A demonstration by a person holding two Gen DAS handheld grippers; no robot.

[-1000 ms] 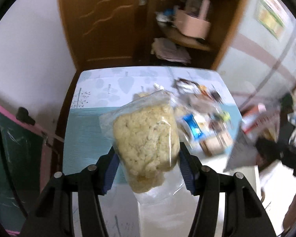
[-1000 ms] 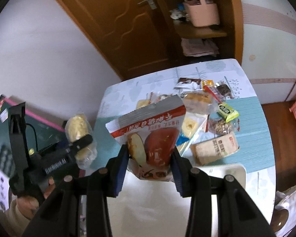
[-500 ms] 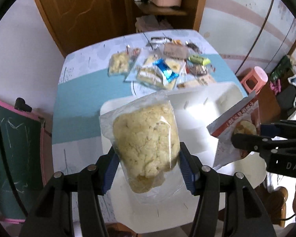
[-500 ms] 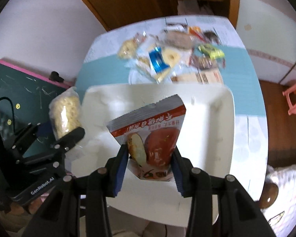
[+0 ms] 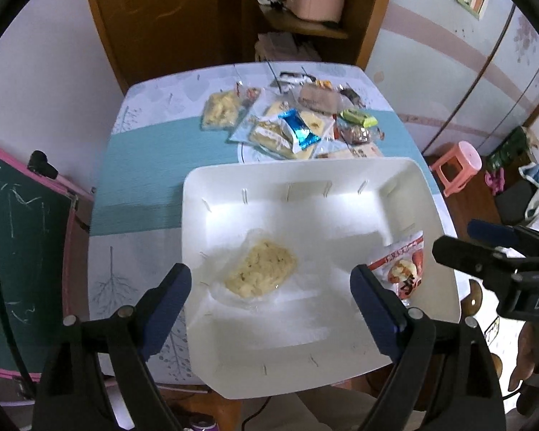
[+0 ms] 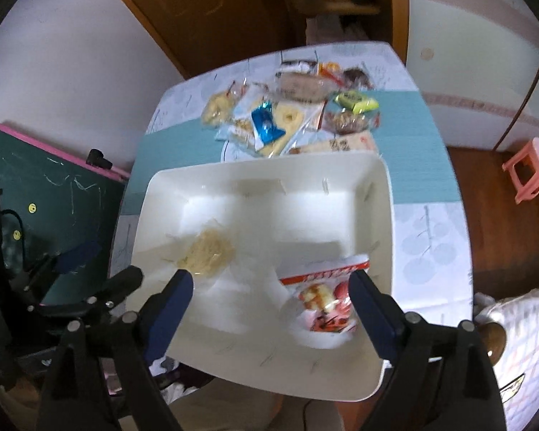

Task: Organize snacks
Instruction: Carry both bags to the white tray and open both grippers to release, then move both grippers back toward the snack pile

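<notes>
A white plastic bin (image 5: 212,194) (image 6: 381,194) stands at the table's near edge. A clear bag of pale puffed snack (image 5: 260,273) (image 6: 206,253) lies on its floor at the left. A red and white snack packet (image 5: 404,269) (image 6: 327,298) lies at its right side. My left gripper (image 5: 271,298) is open and empty, above the bin's near part. My right gripper (image 6: 271,305) is open and empty, above the bin's near rim. In the left wrist view the right gripper (image 5: 485,248) shows at the far right.
A pile of loose snack packets (image 5: 294,125) (image 6: 291,118) lies on the teal table runner (image 5: 143,158) behind the bin. A green chalkboard (image 5: 14,237) stands left of the table. A pink stool (image 5: 456,165) (image 6: 528,165) stands on the floor at the right.
Both grippers have opened. The puffed snack bag and the red packet have dropped from the fingers onto the bin's floor.
</notes>
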